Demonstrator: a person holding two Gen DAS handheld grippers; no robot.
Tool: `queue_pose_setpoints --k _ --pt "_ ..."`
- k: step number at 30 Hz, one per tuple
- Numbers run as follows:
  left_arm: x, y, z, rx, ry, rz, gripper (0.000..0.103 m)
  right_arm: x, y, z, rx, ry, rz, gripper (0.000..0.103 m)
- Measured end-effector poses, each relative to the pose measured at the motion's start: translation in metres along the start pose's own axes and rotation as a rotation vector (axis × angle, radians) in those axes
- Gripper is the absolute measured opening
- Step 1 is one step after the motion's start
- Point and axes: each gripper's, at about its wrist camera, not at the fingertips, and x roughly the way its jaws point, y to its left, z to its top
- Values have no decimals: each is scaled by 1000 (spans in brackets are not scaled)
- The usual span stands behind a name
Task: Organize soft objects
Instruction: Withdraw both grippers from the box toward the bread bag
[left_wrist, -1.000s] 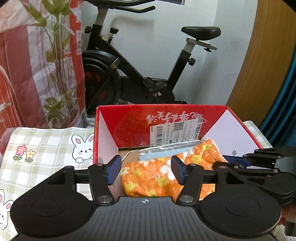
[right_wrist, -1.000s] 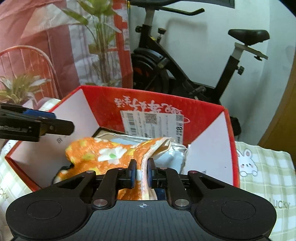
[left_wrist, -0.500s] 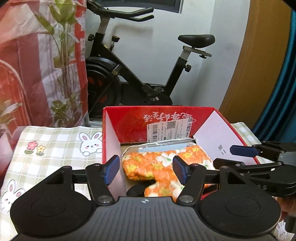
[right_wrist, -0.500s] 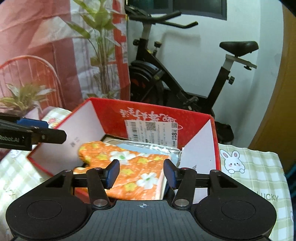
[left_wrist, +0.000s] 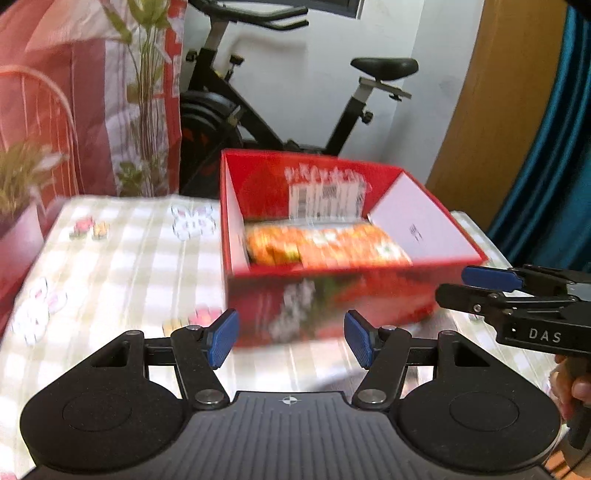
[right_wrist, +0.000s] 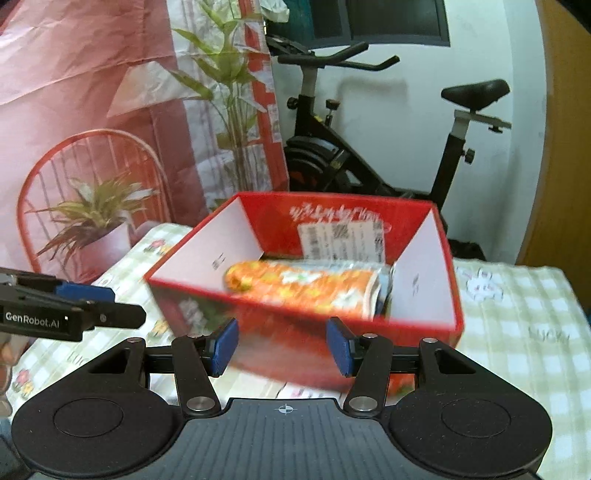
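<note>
Orange flowered cloth (right_wrist: 306, 282) lies folded inside the red box (right_wrist: 424, 321) on the checked tablecloth (left_wrist: 122, 266), w/ a pale blue item tucked behind it. Left gripper (left_wrist: 290, 341) hangs in front of the box, fingers spread, nothing btwn them. Right gripper (right_wrist: 282, 345) fingers have just been opening and stand apart, empty too.

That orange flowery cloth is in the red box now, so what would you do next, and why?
Probably draw both grippers clear and look for another soft item. The orange cloth lies inside the red box, and the left gripper and right gripper are open, holding nothing.
</note>
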Motion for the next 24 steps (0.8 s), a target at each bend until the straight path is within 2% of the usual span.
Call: queue_pose_setpoints --k 10,24 --pt "-12 3 -56 -88 52 -61 64 -20 22 -56 1 73 34 50" --pt "-14 -11 -87 -104 65 -120 63 -45 40 -107 -69 99 65 55"
